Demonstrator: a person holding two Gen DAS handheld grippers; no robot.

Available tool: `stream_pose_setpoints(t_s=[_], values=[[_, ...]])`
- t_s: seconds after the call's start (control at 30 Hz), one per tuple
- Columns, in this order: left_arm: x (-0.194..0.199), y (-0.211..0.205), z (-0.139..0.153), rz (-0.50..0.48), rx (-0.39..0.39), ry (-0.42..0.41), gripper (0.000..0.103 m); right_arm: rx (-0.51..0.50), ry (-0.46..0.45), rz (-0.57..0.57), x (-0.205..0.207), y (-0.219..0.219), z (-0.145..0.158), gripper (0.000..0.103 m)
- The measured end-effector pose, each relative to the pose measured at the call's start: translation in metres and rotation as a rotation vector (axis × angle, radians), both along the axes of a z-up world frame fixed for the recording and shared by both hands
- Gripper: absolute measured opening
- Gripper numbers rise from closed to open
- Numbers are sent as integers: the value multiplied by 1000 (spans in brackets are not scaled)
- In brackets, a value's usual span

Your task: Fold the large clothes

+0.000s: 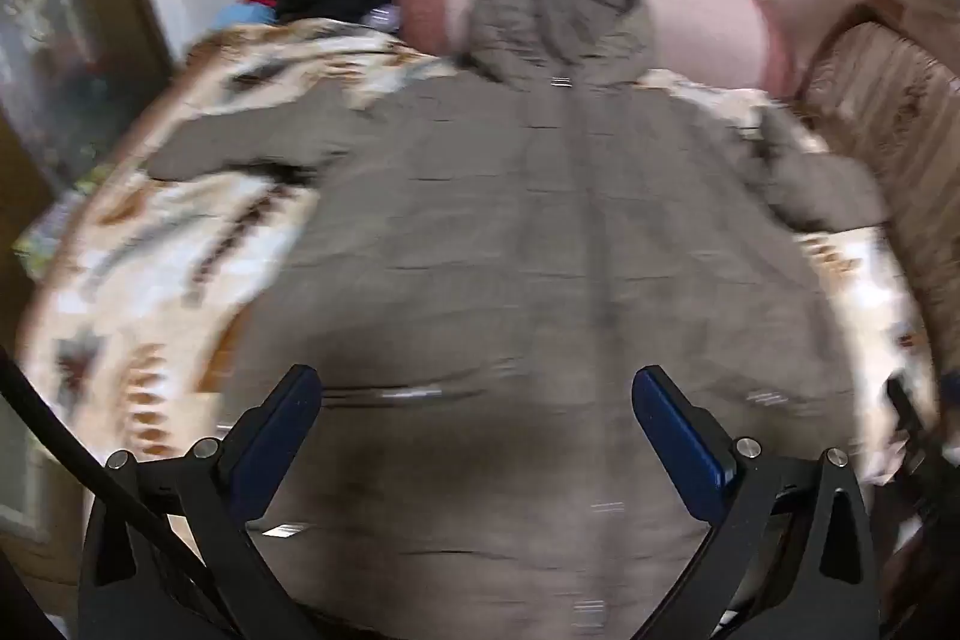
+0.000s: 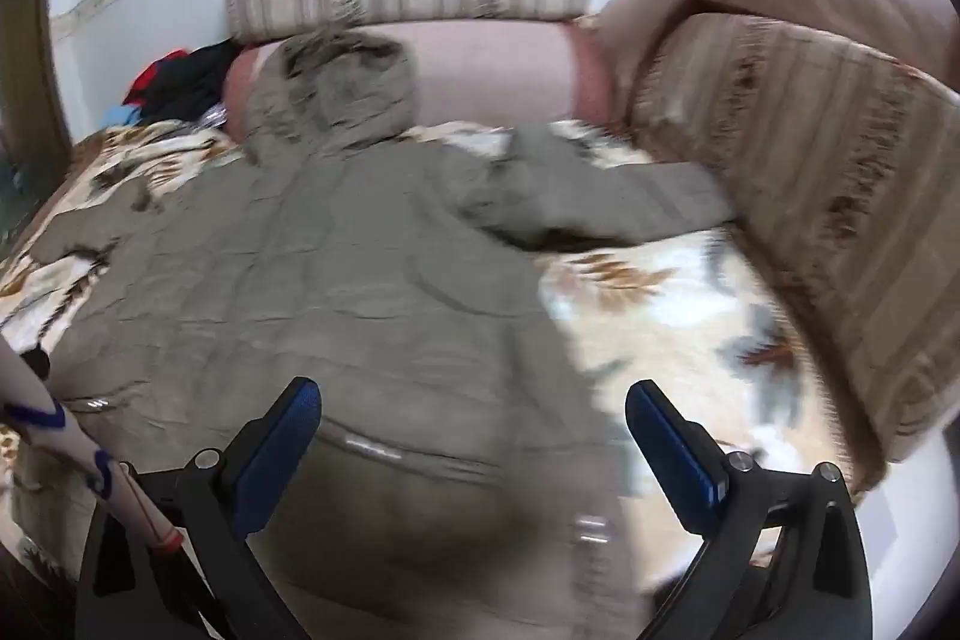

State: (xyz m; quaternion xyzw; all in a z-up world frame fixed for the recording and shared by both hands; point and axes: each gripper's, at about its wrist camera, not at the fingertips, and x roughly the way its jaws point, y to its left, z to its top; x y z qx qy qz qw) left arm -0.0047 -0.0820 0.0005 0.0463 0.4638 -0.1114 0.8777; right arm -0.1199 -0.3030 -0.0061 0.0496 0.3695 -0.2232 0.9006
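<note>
Grey-brown hooded jacket point(image 1: 540, 232) lies flat on patterned blanket point(image 1: 150, 232), hood point(image 1: 558, 22) up on pink bolster point(image 1: 708, 28), sleeves spread. Left gripper point(image 1: 477, 394) spread wide over the hem, nothing between its fingers. Right gripper point(image 2: 474, 409) likewise released, above the jacket's right edge. Both views motion-blurred.

L hand-held gripper point(image 1: 477, 382), R hand-held gripper point(image 2: 474, 397): black frames, blue pads, silver screws; black cable on L.
</note>
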Motion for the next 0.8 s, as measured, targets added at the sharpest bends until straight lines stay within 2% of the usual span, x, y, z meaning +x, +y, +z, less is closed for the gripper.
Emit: stream_pose_setpoints(t_s=[0.07, 0.13, 0.23, 0.4, 0.57, 0.67, 0.8], values=[[4, -26, 9, -12, -79, 24, 103, -20, 3, -2, -15, -15, 5, 103], [9, -57, 17, -29, -88, 20, 103, -40, -8, -37, -38, -37, 15, 103], [12, -109, 36, -88, -76, -17, 103, -14, -40, -108, -75, -69, 25, 103], [7, -200, 64, -233, -60, -112, 103, 40, -64, -265, -132, -112, 26, 103], [2, -274, 76, -365, -77, -148, 103, 71, -58, -406, -170, -136, 19, 103], [-6, -300, 74, -419, -79, -159, 103, 121, -63, -450, -179, -146, 16, 103], [-9, -303, 68, -431, -66, -152, 103, 148, -53, -461, -182, -151, 12, 103]])
